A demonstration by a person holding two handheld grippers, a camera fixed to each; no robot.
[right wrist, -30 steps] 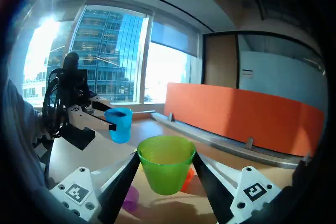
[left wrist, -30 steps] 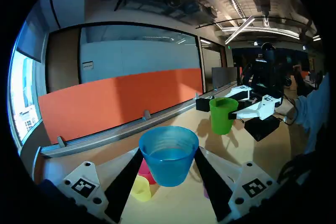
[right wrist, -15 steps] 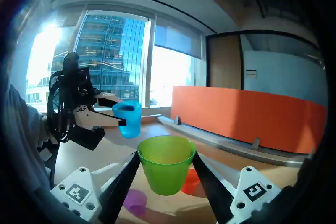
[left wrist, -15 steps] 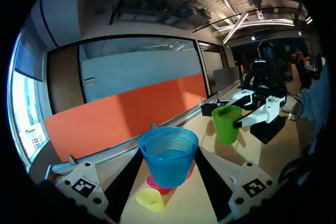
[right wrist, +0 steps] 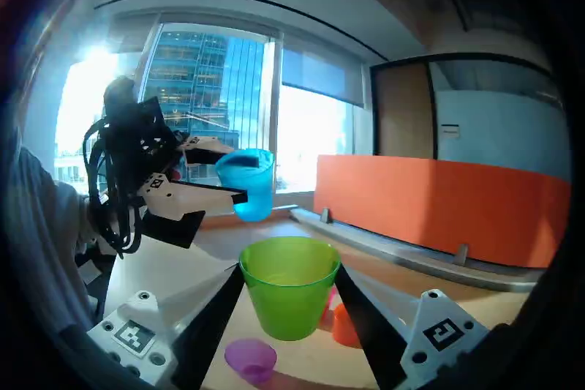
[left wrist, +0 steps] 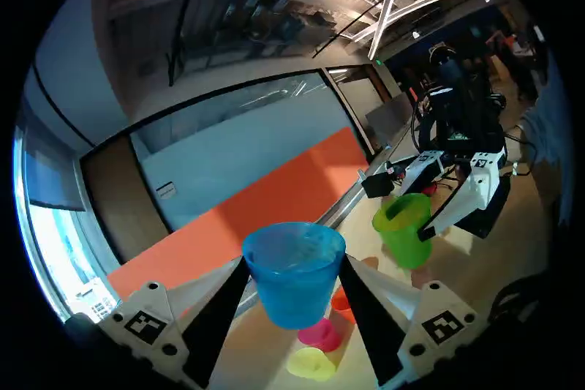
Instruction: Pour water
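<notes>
The left gripper [left wrist: 292, 264] has both black fingers [left wrist: 219, 309] pressed against the sides of a blue cup [left wrist: 294, 280], which sits squarely between its jaws. The cup's translucent wall and the glare inside make it hard to tell how much water it holds.

Beyond these jaws, up and to the right, the right gripper [left wrist: 409, 223] is clamped on a green cup [left wrist: 404, 233]. Its rear parts merge into dark cabling, and the person's arm past it is blurred and cut off at the edge.

Below the left jaws, a pink cup [left wrist: 319, 334], a yellow cup [left wrist: 311, 363] and an orange cup [left wrist: 342, 304] stand close together on the table [left wrist: 468, 273]. The orange one is half hidden by the blue cup and the right-hand finger.

In the right gripper view the green cup fills the gap between the jaws, gripped on both sides, and I cannot tell whether it holds any water. The blue cup hangs up and to the left, leaning in the far gripper. A purple cup [right wrist: 251, 358] lies just below the jaws. A grey sleeve [right wrist: 36, 244] is cut off at the left edge.
</notes>
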